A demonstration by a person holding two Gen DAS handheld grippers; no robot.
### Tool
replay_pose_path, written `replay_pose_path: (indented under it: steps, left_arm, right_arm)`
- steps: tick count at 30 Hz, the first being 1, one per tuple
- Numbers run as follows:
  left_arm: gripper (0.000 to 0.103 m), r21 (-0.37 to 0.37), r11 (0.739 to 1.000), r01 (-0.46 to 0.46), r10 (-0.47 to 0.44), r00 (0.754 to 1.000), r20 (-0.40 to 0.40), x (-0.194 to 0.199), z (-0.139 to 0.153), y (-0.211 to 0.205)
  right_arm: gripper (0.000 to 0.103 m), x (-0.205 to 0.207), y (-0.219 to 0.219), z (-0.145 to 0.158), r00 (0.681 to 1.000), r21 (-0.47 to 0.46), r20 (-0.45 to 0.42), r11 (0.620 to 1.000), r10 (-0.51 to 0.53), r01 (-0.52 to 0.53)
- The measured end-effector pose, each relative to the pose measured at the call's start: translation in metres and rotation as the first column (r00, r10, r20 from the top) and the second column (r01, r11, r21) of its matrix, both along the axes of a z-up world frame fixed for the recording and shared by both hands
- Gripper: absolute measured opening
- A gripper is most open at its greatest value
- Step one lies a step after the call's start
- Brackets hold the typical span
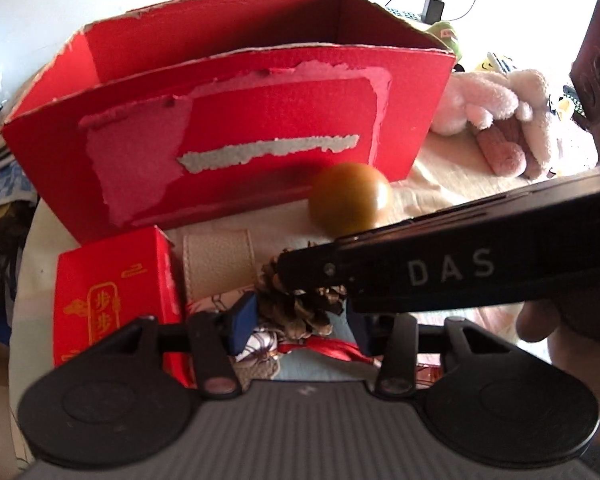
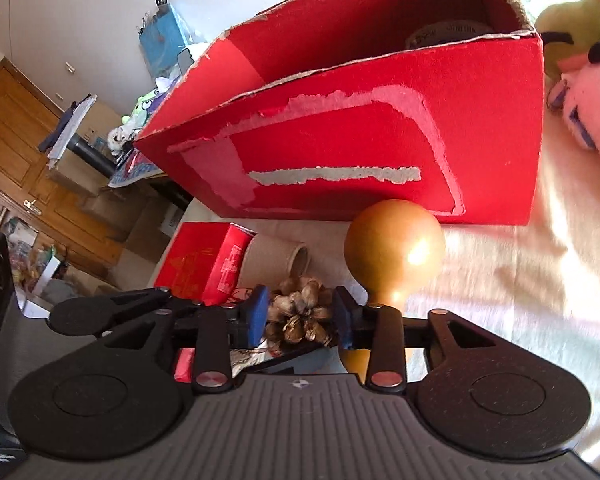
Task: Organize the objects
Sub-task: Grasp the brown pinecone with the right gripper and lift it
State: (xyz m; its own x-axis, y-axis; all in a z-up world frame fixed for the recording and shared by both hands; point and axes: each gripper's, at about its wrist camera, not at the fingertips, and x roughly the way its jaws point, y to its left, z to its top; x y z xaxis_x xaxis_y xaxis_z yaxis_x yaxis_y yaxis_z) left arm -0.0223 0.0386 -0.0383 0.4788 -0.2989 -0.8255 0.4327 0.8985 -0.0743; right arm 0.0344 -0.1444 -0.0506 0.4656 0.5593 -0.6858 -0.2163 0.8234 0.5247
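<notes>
pinecone (image 2: 300, 316) is the thing your next move turns on: it sits right between the blue pads (image 2: 259, 312) of your right gripper (image 2: 302, 320), close against both, so that gripper looks narrowed onto it, though you can't be sure from here that it is truly clamped. the cone's axis seems to point roughly toward the camera, scales fanning outward, so the pads meet it across its width.

your left gripper (image 1: 298, 320) hangs just behind the same cone (image 1: 300, 304), its pads apart and nothing between them that it grips; the right tool's black finger crosses in front of it. the right hand is clearly the nearer one for this piece.

the big red box (image 2: 380, 152) stands straight ahead and above, open at the top, torn paper showing pale pink and grey on its front. lifting the cone forward and up over that front wall looks like the likely step.

watch the gold gourd-shaped ornament (image 2: 394, 248), smooth and glossy, just to the right of the pads; it may roll if nudged. a small red carton (image 2: 204, 264) and a beige leather-look roll (image 2: 276, 260) lie to the left on the cream cloth (image 2: 520, 300). the cone is woody, stiff and uneven, so it could slip.
</notes>
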Motion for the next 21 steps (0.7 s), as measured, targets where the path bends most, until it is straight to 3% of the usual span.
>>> replay_pose_path:
  steps: [6, 8, 15, 21]
  left_arm:
    - [0.046, 0.009, 1.000, 0.016, -0.017, 1.000, 0.016, -0.004, 0.000, -0.003]
    - [0.045, 0.005, 1.000, 0.027, -0.027, 0.999, 0.024, -0.005, 0.003, -0.003]
    - [0.044, -0.022, 0.996, 0.091, -0.090, 0.996, 0.009, -0.003, 0.005, -0.014]
    - [0.044, -0.066, 0.989, 0.136, -0.132, 0.989, 0.068, -0.012, 0.030, -0.012]
  right_arm:
    - [0.040, 0.001, -0.004, -0.002, 1.000, 0.003, -0.002, 1.000, -0.012, 0.012]
    - [0.028, -0.003, -0.006, 0.001, 1.000, 0.031, 0.004, 0.999, -0.019, 0.019]
    - [0.027, -0.010, -0.014, 0.005, 0.997, 0.017, -0.011, 0.997, -0.074, 0.075]
    - [0.027, -0.023, -0.024, 0.028, 0.992, 0.047, 0.054, 0.993, -0.114, 0.111]
